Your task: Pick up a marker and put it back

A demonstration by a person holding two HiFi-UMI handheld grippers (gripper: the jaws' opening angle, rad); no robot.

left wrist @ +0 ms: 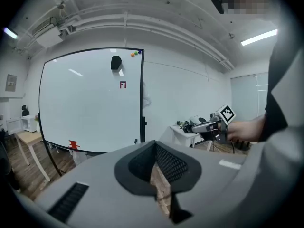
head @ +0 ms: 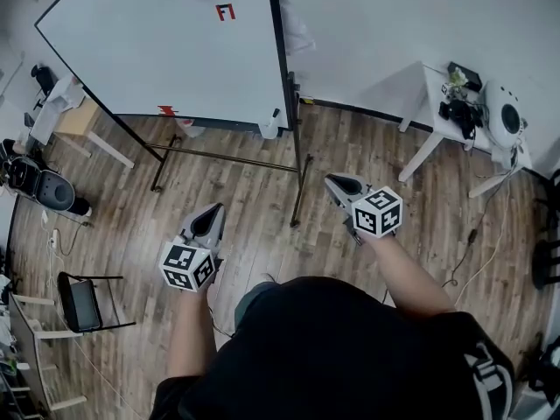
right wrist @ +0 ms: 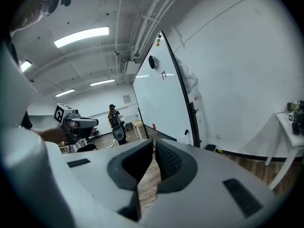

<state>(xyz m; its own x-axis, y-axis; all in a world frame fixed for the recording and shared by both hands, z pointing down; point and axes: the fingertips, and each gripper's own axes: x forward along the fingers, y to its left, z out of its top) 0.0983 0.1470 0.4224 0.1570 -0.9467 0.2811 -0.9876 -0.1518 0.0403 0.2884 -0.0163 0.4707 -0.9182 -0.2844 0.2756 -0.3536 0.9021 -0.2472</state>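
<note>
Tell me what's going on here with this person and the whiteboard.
A person stands facing a whiteboard on a wooden floor, holding a gripper in each hand. The left gripper and right gripper are both held short of the board, jaws together with nothing between them. No marker has been picked up yet.

My left gripper (left wrist: 155, 146): matt grey plastic shell, ribbed black pads (left wrist: 169, 163). Whiteboard (head: 157, 51): smooth, glossy. Floor (head: 254, 208): matt wood planks.
</note>
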